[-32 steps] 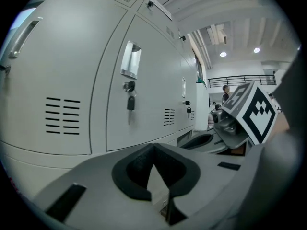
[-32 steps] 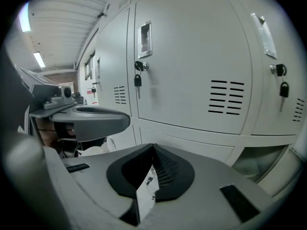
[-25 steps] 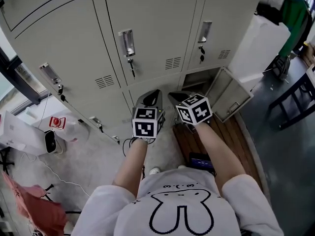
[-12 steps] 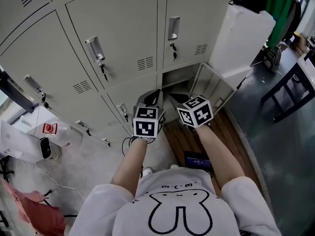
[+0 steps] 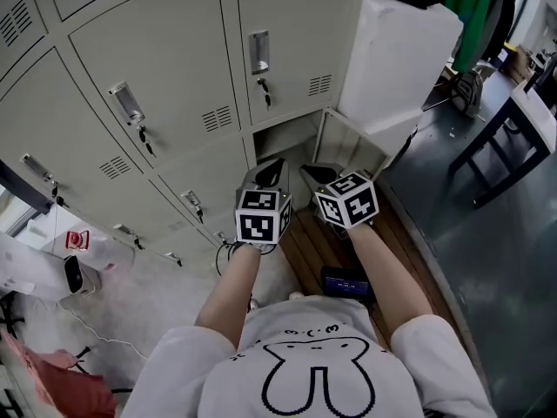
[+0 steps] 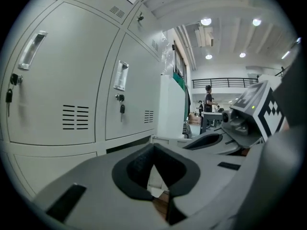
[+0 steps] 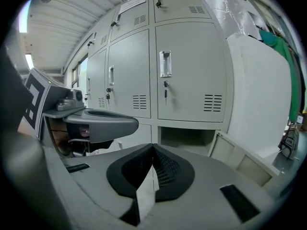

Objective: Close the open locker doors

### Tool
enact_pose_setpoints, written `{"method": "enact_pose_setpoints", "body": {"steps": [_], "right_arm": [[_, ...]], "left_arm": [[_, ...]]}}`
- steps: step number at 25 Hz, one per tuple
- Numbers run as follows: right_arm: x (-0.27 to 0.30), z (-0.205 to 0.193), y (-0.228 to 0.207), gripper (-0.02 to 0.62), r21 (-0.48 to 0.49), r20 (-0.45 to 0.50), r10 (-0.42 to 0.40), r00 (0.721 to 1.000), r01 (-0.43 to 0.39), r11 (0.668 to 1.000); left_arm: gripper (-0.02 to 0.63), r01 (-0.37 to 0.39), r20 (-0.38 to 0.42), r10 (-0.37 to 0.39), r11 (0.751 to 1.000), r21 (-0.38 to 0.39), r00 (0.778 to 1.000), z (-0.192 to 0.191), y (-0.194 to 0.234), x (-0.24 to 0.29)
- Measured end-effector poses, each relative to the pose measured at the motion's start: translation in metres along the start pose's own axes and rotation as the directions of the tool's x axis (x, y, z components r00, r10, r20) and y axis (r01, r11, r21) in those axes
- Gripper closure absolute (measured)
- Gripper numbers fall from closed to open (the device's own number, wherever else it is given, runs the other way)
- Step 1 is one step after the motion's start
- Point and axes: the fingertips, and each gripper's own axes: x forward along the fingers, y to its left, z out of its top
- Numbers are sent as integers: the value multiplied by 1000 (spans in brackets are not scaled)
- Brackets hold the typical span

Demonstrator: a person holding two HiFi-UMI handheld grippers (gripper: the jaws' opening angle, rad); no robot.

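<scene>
Looking down in the head view: where's the open locker door point(image 5: 355, 143)?
— Bottom row, right end, swung out just ahead of the right gripper point(image 5: 315, 174); left gripper point(image 5: 270, 171) close beside.
— Left gripper view?
— Jaws together, nothing held.
— Right gripper view?
— Jaws closed, empty; door ajar at lower right.

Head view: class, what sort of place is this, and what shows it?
Probably a locker area in a workshop hall: a bank of grey metal lockers, one bottom door open, and high ceiling lights beyond.
</scene>
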Motion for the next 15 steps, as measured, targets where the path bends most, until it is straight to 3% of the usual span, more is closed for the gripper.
{"method": "enact_pose_setpoints", "body": {"steps": [15], "right_arm": [[-67, -42, -104, 597, 79, 2, -162, 987, 162, 984]], "left_arm": [[591, 173, -73, -167, 980, 98, 983, -12, -104, 75]]}}
